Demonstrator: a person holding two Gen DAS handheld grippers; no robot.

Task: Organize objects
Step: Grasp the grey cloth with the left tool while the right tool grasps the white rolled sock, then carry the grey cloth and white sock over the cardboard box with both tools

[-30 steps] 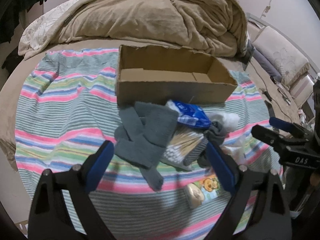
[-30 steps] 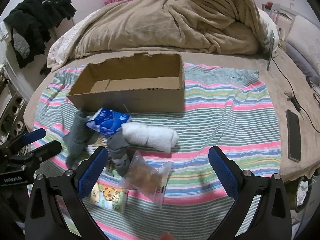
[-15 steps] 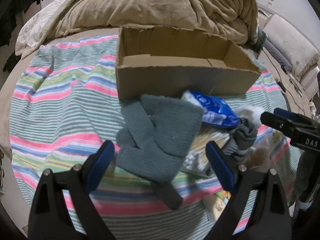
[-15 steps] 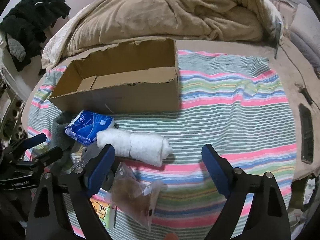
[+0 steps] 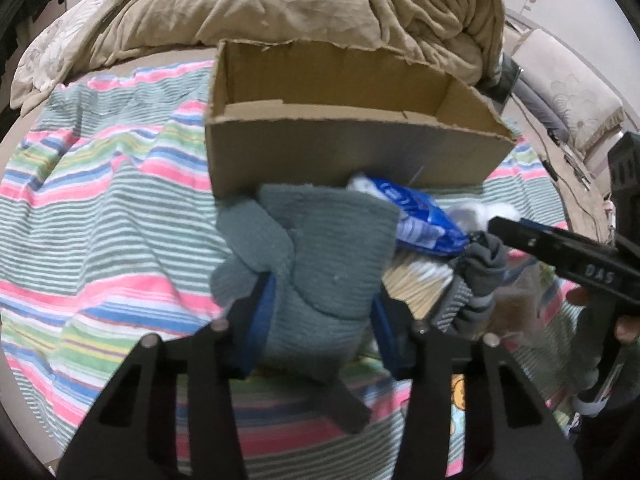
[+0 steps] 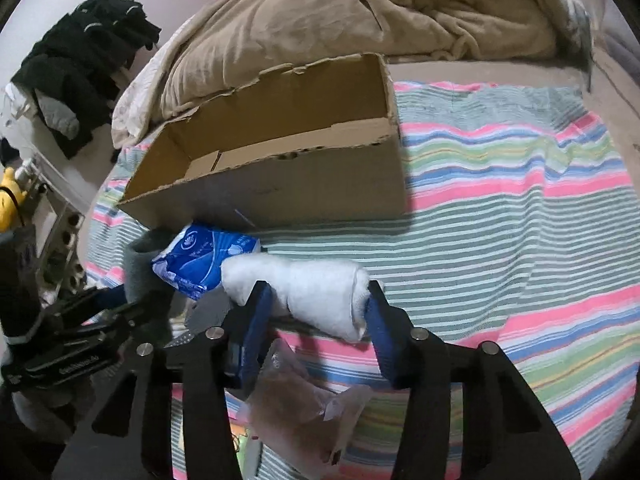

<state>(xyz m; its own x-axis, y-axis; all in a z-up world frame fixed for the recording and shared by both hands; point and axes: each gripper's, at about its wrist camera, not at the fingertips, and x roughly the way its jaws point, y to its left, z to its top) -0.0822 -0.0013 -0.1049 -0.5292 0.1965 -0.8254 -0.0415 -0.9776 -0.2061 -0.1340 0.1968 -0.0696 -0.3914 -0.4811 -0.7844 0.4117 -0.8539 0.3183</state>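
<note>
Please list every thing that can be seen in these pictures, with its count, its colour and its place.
cardboard box: one, brown, open, on the striped blanket.
striped blanket: one, pink, green and blue, on the bed.
beige duvet: one, behind the box.
grey-green cloth: one, between the left pads.
white rolled towel: one, between the right pads.
blue tissue pack: one, before the box.
grey sock: one, beside the cotton swabs.
clear bag: one, brownish contents, nearest the right camera.
left gripper: black, blue pads.
right gripper: same.
</note>
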